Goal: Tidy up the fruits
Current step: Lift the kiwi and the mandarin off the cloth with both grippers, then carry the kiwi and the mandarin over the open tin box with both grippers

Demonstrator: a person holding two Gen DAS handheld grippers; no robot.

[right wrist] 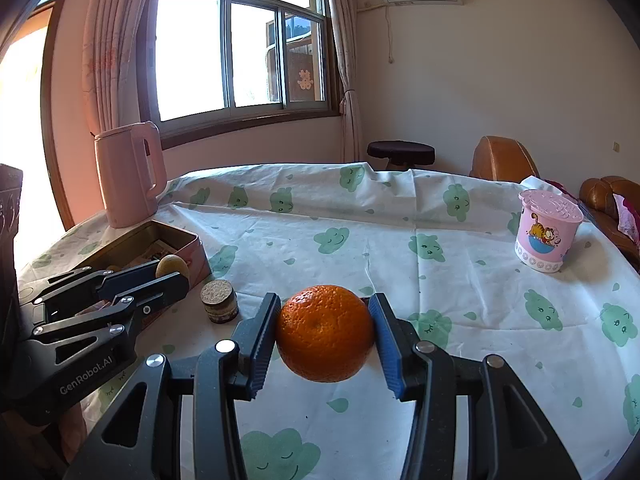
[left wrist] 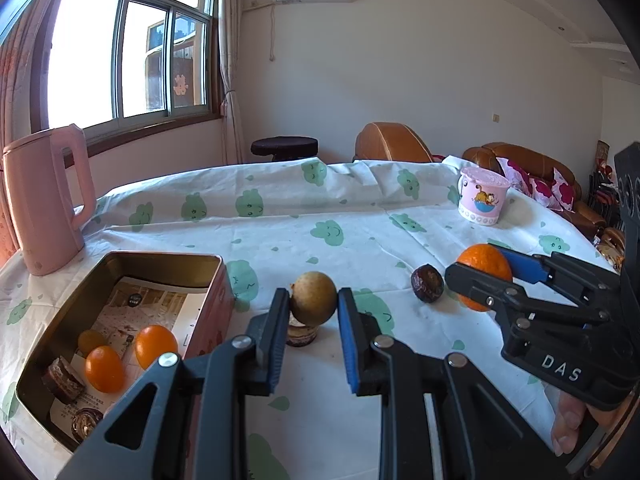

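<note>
My left gripper (left wrist: 313, 300) is shut on a round yellow-brown fruit (left wrist: 314, 297), held above the table just right of an open pink tin box (left wrist: 120, 258). The box holds two small orange fruits (left wrist: 156, 345), a yellowish one, and dark round pieces. My right gripper (right wrist: 325, 330) is shut on a large orange (right wrist: 325, 333), lifted over the tablecloth. In the left wrist view the right gripper (left wrist: 480, 276) holds the orange (left wrist: 482, 262) at the right. A dark wrinkled fruit (left wrist: 427, 283) lies on the cloth between the grippers.
A small cork-topped jar (right wrist: 219, 300) stands beside the box. A pink kettle (left wrist: 44, 200) stands at the far left. A pink cartoon cup (left wrist: 482, 196) stands at the far right. The table (left wrist: 360, 232) has a white cloth with green clouds.
</note>
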